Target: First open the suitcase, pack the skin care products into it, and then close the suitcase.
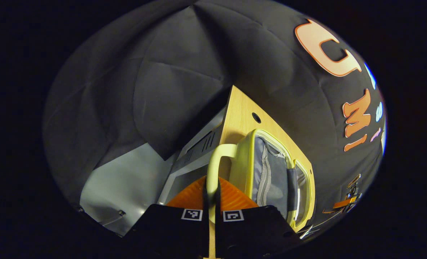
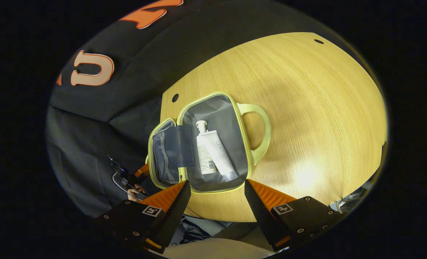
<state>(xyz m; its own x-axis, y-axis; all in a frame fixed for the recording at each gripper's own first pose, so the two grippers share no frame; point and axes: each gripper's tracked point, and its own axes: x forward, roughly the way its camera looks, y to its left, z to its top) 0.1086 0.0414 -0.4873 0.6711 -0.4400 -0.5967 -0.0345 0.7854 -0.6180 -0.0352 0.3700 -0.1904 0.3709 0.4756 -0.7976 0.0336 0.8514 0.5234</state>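
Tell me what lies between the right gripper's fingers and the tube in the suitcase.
In the right gripper view, only the suitcase rim and grey lining lie between the right gripper and the tube.

Both views: suitcase (image 2: 213, 144), different sides

On the table (image 2: 307, 108) we see the open suitcase (image 2: 213, 108), two bottles (image 2: 213, 151) inside; its lid (image 2: 168, 151) lies at nine o'clock, its handle (image 2: 260, 129) at three.

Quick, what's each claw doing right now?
Left gripper: shut on the suitcase handle.
Right gripper: open, holding nothing.
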